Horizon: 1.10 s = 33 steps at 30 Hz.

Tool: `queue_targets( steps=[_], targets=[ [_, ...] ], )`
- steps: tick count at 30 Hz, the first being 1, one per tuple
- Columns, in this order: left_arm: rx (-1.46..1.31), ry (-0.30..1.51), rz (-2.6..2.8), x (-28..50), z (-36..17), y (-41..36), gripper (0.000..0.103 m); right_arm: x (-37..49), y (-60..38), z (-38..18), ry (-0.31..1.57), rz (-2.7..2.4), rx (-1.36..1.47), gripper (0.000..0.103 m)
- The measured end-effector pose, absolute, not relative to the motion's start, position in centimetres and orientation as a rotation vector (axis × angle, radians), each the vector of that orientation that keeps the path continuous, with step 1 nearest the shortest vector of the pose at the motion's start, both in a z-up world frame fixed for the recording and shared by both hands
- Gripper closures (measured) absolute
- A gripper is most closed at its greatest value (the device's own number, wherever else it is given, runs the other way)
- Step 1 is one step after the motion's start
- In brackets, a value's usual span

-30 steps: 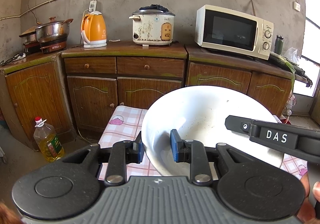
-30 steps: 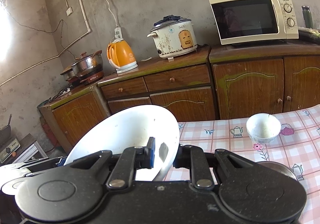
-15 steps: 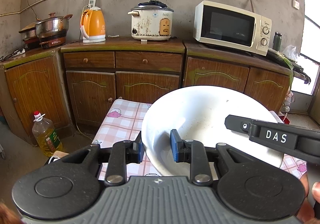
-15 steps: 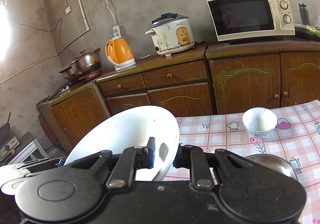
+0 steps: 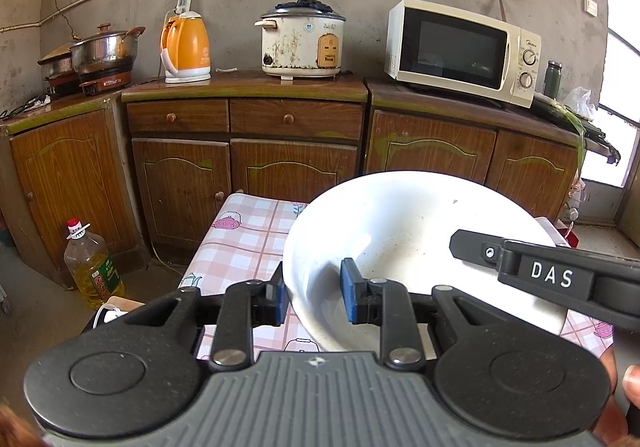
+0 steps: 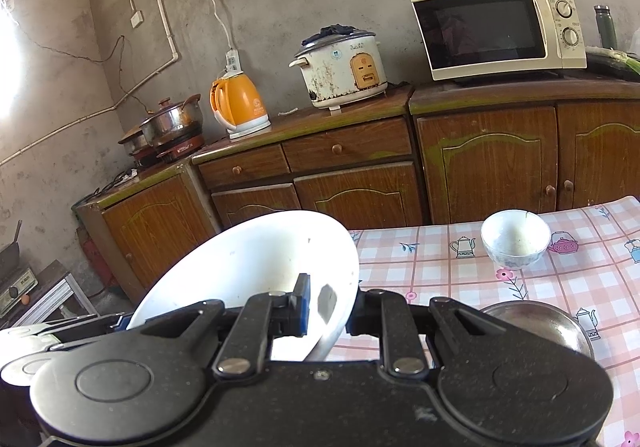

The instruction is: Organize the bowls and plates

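Holding one big white bowl [image 5: 404, 231] between both: left claw [image 5: 312, 293] pinches its near-left rim, right claw [image 6: 328, 305] clamps the opposite rim, each narrow on the wall. Bowl hangs tilted over the bench's [image 6: 440, 267] left edge, mouth toward the left camera. Small bowl [image 6: 515, 243] and metal dish [image 6: 536, 327] sit to the right; free cloth lies between. Probably set down there, clear of the edge.
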<state>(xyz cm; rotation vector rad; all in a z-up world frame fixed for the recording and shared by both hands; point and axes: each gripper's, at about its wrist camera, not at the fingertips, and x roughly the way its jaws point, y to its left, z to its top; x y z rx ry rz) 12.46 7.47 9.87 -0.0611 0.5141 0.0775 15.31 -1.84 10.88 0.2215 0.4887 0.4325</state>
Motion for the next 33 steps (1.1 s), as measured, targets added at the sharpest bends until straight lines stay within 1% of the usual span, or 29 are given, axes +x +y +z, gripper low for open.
queue_targets(
  steps=[33],
  targets=[
    [-0.068,0.514,0.070,10.4,8.7,6.7,0.077,15.6,-2.0,10.4,0.496,0.433,0.218,0.081]
  ],
)
